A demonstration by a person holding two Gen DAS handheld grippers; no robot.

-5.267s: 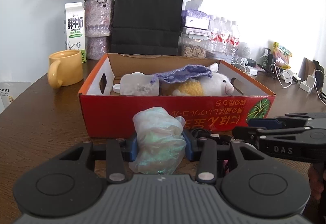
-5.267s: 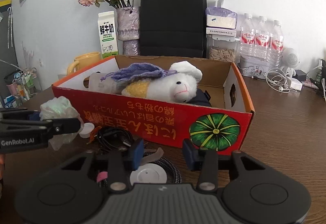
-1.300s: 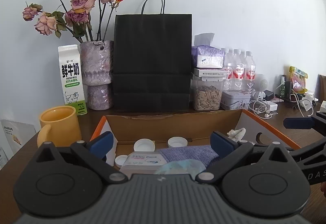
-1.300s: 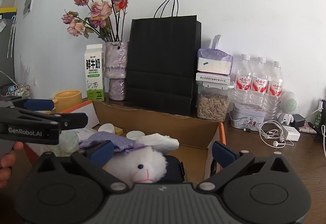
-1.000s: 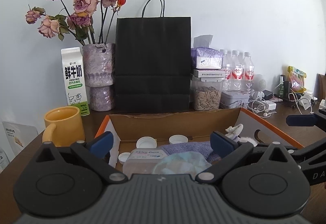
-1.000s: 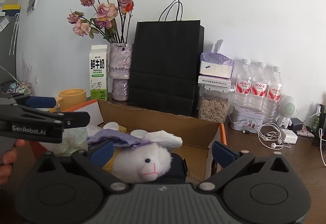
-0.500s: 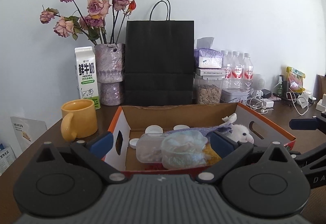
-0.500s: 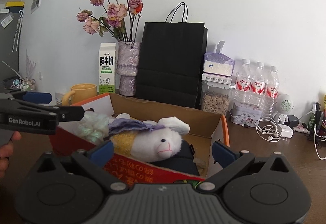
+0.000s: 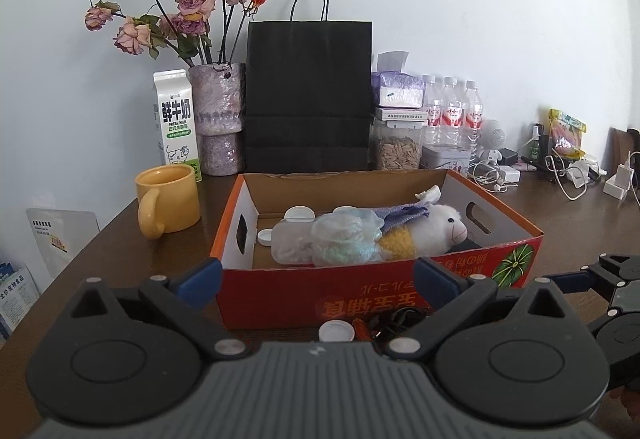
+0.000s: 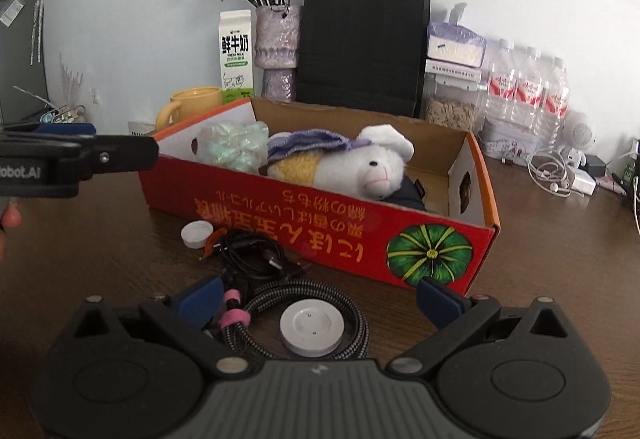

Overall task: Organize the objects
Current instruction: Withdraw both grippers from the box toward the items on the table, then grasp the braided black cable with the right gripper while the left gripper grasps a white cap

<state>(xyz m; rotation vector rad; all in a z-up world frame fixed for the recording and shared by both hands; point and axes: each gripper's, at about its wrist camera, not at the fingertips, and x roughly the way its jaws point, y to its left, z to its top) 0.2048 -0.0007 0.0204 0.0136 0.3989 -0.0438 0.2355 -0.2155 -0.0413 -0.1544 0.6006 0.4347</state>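
You hold the left gripper (image 9: 316,277) level in front of the red box (image 9: 372,295), its jaws spread wide with nothing between them, the blue fingertips (image 9: 199,279) framing the box's near wall. Your right gripper (image 10: 318,297) sits low over the table (image 10: 560,259), jaws likewise wide apart and empty, hovering above a white puck (image 10: 311,326) ringed by a braided cable (image 10: 352,309).

Inside the box, a crumpled bag (image 9: 346,237) rests on a clear bottle (image 9: 290,243) at the left, touching the plush sheep (image 9: 434,231), which lies on its side with a purple cloth (image 9: 400,213) over it. Two white caps (image 9: 300,214) lie on the box floor behind them, and a third (image 9: 265,237) sits near the left wall. The far right corner of the box is open cardboard.

On the table just in front of the box's near wall lie a loose cap (image 10: 196,234) and a tangle of black cord (image 10: 256,253), both left of your right gripper's centre. A yellow mug (image 9: 168,205) stands just left of the box, apart from it. Behind the box a milk carton (image 9: 176,119), a vase (image 9: 220,119), a black bag (image 9: 308,95) and water bottles (image 9: 452,115) line the wall. The table to the right of the box is bare up to the earphones (image 10: 552,175) and chargers at the far right.
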